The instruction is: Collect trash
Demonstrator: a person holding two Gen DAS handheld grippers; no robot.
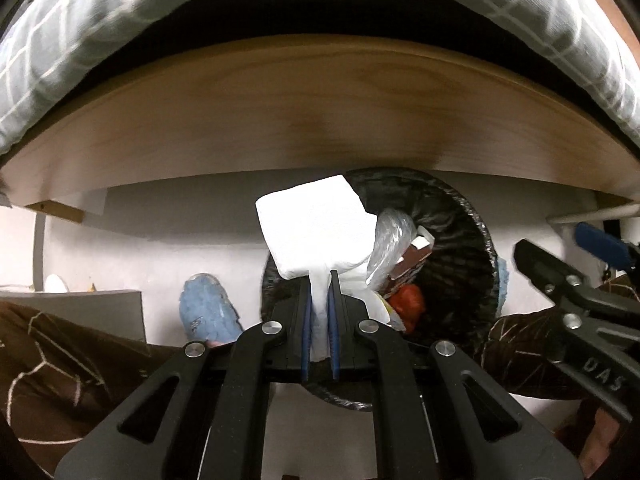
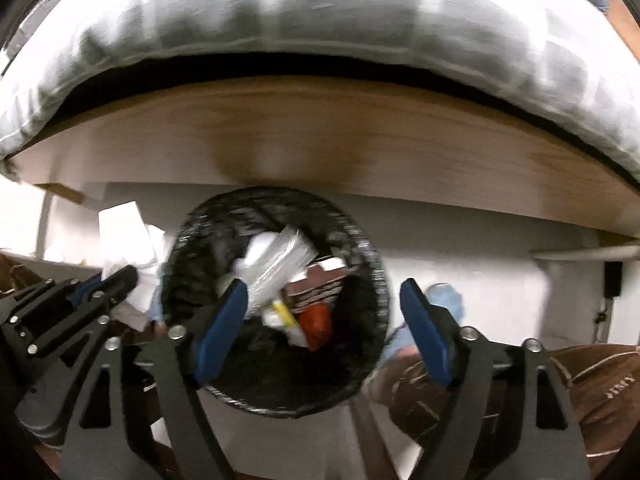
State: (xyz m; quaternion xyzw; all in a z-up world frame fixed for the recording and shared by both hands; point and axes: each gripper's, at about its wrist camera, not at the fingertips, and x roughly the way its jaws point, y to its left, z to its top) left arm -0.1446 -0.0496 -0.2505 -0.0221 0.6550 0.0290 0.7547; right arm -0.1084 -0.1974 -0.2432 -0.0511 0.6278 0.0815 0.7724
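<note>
The left tool (image 1: 320,316) is pinching a folded white tissue (image 1: 316,228) between its narrowed blue pads, the bulk of the paper standing up above the fingertips. It is holding this piece just at the near-left edge of the black-lined trash bin (image 1: 476,232); from the right wrist view the tissue (image 2: 124,232) is sitting outside the rim, to the left. The right tool (image 2: 332,332) is spread wide and holding nothing, poised over the bin's mouth (image 2: 280,200).

The step in hand looks like the drop-off: the tissue is being carried to the bin. The next move probably calls for shifting the left tool rightward until the paper is over the opening, then parting the pads.

Inside the bin, a clear plastic wrapper (image 2: 280,260), a brown packet (image 2: 320,286) and something red (image 2: 318,320) are already lying. The right tool may be crowding the opening, so it likely needs to clear away. Blue slippers (image 1: 208,308) are flanking the bin on the pale floor (image 1: 140,256), and a wooden bed frame (image 1: 320,112) with grey checked bedding (image 1: 100,32) is overhanging behind.
</note>
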